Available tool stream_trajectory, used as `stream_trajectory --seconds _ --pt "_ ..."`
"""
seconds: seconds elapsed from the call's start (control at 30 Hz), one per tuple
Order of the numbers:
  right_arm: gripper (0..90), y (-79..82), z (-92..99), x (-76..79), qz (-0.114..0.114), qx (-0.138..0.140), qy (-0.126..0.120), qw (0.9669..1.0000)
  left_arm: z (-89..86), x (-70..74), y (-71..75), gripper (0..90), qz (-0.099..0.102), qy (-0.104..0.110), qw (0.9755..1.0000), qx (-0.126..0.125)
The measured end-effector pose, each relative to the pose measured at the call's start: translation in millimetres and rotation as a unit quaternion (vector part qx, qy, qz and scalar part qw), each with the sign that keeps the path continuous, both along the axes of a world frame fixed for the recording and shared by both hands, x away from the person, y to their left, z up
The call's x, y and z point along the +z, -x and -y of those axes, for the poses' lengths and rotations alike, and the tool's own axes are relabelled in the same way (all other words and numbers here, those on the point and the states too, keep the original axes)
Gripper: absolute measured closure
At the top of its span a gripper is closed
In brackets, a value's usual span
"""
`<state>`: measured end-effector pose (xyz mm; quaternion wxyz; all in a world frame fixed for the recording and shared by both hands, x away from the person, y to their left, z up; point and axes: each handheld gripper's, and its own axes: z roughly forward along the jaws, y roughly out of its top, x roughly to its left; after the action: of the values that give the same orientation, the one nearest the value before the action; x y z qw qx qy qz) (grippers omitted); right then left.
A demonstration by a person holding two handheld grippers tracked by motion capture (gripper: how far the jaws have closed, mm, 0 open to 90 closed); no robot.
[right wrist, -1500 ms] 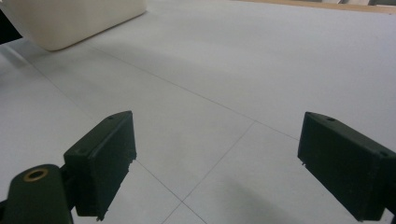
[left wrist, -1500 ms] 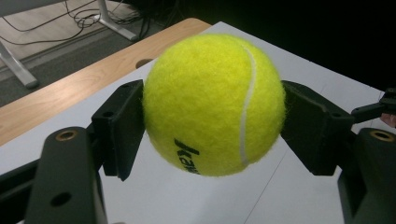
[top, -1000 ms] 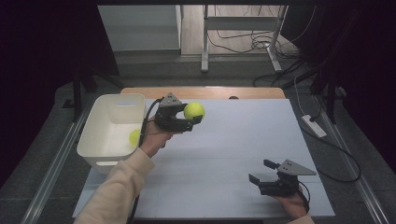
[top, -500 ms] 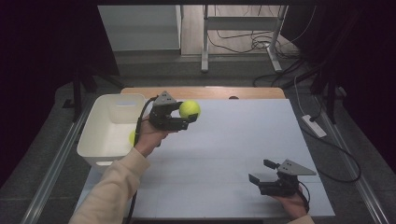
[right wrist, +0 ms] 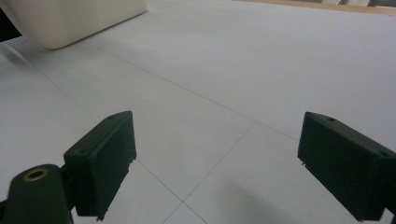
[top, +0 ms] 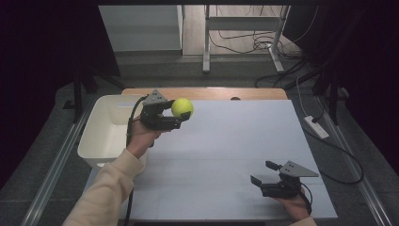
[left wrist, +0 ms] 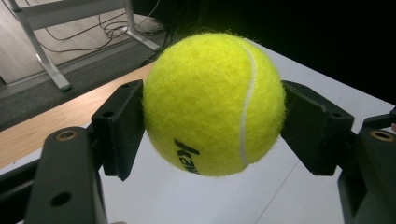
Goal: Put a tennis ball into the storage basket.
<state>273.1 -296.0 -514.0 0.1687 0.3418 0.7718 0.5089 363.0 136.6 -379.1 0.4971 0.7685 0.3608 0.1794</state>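
A yellow tennis ball (top: 182,107) is held in the air over the table's far left part, just right of the white bin (top: 96,141). My left gripper (top: 180,112) is shut on it, and a hand holds that gripper from below. In the left gripper view both black pads (left wrist: 123,126) press the sides of the ball (left wrist: 215,102), which bears black lettering and a white seam. My right gripper (top: 262,173) rests low at the table's near right with its jaws wide apart. In the right gripper view, only the white table top lies between the jaws of this gripper (right wrist: 215,158).
The white bin (right wrist: 70,18) stands at the left edge of the white table top (top: 235,141). A strip of wood (top: 211,93) runs along the far edge. Behind the table are a desk frame (top: 207,42) and floor cables (top: 263,42).
My left gripper has carried the ball a little to the left, toward the bin, and slightly up. The right gripper has stayed in place.
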Motion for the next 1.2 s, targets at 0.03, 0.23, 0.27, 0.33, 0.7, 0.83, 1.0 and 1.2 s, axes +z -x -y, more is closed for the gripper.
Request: stream_trajectory --seconds 0.03,0.23,0.27,0.33,0.7,0.83,1.0,1.2 --pt "11.8 0.0 0.0 0.0 0.000 0.000 0.000 1.0000 -1.4 -0.1 0.0 27.5 -0.001 0.000 1.0000 0.002" --pt "11.8 -0.1 0.2 0.1 0.000 -0.001 -0.001 1.0000 -11.0 0.7 1.4 27.5 -0.001 0.000 0.9999 0.011" --pt "11.8 -0.2 0.1 0.0 0.000 0.000 -0.001 1.0000 -12.6 1.0 1.7 27.5 -0.001 0.000 0.9999 0.013" --pt "11.8 -0.2 0.1 0.0 0.000 -0.001 0.000 1.0000 -15.4 1.8 2.4 27.5 -0.001 0.000 0.9999 0.016" --pt "11.8 0.1 0.4 0.2 -0.001 -0.002 -0.001 1.0000 -26.8 5.5 5.3 27.5 0.002 0.005 0.9995 0.030" --pt "11.8 0.0 0.3 0.2 0.000 -0.001 -0.001 1.0000 -31.9 7.5 7.4 27.5 0.005 0.006 0.9994 0.035" --pt "11.8 -0.1 0.2 0.2 0.000 -0.002 -0.001 1.0000 -39.3 8.8 9.0 27.5 0.006 0.006 0.9991 0.042" --pt "11.8 0.4 0.1 0.6 0.001 -0.004 -0.002 1.0000 -46.2 9.8 12.4 27.5 0.010 0.009 0.9986 0.052"
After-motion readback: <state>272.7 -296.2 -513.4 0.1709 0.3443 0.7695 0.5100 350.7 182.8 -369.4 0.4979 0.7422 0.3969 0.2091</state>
